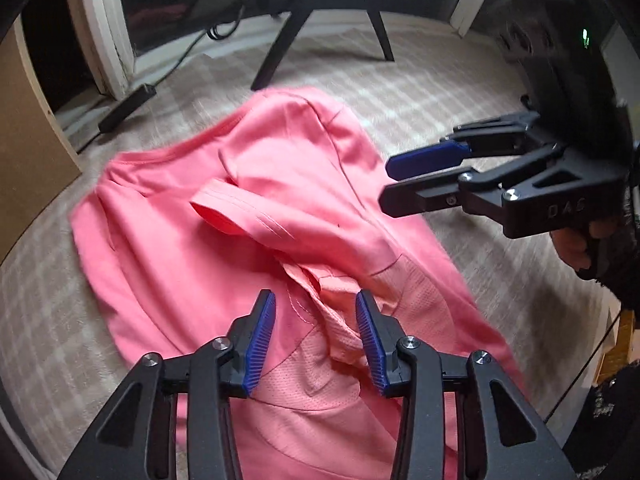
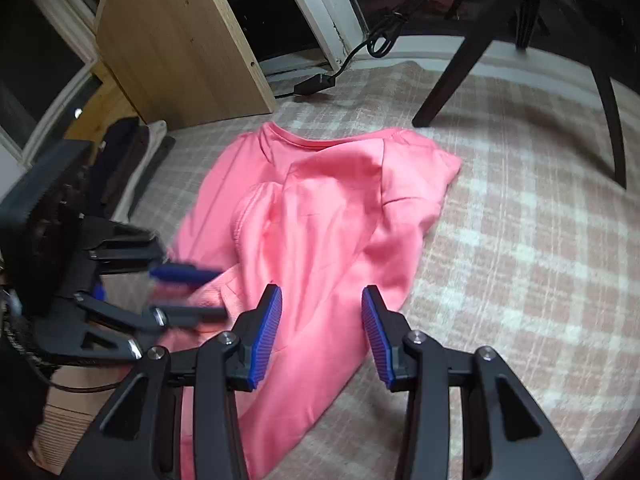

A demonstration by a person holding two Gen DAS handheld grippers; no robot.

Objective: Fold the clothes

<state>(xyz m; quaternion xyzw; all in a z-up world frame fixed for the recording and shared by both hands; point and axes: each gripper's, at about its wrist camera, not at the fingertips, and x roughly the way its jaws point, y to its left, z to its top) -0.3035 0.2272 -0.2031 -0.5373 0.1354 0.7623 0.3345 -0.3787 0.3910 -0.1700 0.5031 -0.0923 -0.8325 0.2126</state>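
A pink T-shirt [image 1: 224, 208] lies crumpled on a plaid blanket [image 1: 420, 92], filling the centre of both wrist views, its neckline toward the upper left and one short sleeve [image 1: 236, 212] folded back across the body. At the bottom centre of the left wrist view, the left gripper [image 1: 316, 320] points down over a bunched fold of the shirt with its blue pads spread apart, and nothing is pinched between them. The right gripper [image 1: 390, 184] reaches in from the right edge, held by a hand [image 1: 580, 248], its fingers apart and empty above the shirt's edge. In the right wrist view its pads [image 2: 267, 332] frame the shirt's lower part. Dark chair legs [image 2: 448, 80] and a wooden board [image 2: 188, 40] stand along the top.
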